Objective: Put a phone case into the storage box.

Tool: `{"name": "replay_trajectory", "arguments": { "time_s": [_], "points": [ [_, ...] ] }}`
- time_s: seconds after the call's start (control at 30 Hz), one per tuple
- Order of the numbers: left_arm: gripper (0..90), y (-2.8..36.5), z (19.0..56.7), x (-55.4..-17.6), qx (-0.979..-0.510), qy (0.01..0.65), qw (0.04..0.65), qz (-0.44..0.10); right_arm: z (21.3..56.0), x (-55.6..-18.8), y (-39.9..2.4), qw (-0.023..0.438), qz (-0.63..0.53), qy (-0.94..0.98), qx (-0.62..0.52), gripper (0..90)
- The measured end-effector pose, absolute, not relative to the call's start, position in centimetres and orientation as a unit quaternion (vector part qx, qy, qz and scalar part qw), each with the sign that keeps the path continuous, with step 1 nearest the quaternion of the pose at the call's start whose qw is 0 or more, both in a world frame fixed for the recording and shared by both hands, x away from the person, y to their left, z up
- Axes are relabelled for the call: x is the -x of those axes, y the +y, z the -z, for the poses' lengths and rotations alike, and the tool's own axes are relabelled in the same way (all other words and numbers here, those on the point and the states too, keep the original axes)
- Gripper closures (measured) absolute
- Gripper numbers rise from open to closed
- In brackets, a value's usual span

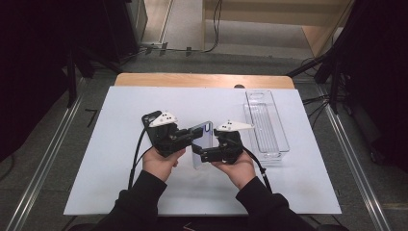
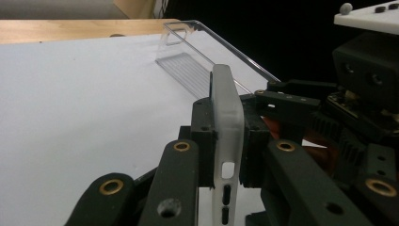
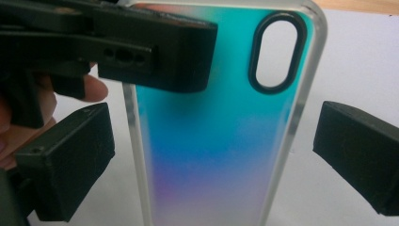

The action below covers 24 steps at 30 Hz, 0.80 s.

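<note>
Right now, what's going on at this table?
A person holds a phone case up off the white table between two grippers. The left gripper is clamped on the case's edge. The right gripper has its jaws open on either side of the case, not touching it. A clear plastic tray lies to the right.

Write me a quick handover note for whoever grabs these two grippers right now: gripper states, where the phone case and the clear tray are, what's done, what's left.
Left gripper: shut on the phone case, clamping its faces and holding it on edge above the white mat.
Right gripper: open, jaws either side of the case's long edges, not touching.
Clear tray: on the mat, right of the hands, nothing seen in it.
Done: case lifted and presented between the hands.
Left: probably close the right gripper, release the left, then place the case, likely in the tray.
</note>
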<state>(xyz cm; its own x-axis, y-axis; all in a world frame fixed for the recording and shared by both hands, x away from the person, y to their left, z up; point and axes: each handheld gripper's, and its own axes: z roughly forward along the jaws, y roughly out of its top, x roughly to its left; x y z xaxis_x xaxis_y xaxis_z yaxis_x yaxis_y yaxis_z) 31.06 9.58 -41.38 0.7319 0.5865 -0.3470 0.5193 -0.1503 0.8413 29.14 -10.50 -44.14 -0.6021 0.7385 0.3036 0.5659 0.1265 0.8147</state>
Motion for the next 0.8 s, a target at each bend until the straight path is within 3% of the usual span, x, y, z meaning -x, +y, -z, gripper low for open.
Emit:
{"name": "replay_trajectory", "arguments": {
  "time_s": [0.27,0.4,0.67,0.8],
  "points": [
    [80.3,9.30,41.44,-30.62,-0.758,0.363,0.541,-0.026,44.35,-29.41,-10.18,0.089,-0.495,0.743,-0.443,0.4],
    [80.0,9.33,41.49,-30.61,-0.756,0.367,0.541,-0.027,44.54,-29.40,-10.37,0.072,-0.511,0.738,-0.435,14.8],
    [79.1,9.47,41.45,-30.69,-0.751,0.371,0.545,-0.016,44.40,-29.13,-10.24,0.085,-0.509,0.739,-0.434,15.8],
    [69.4,9.79,41.10,-30.70,-0.744,0.378,0.550,-0.016,44.38,-29.22,-10.47,0.091,-0.506,0.737,-0.439,15.9]
  ]
}}
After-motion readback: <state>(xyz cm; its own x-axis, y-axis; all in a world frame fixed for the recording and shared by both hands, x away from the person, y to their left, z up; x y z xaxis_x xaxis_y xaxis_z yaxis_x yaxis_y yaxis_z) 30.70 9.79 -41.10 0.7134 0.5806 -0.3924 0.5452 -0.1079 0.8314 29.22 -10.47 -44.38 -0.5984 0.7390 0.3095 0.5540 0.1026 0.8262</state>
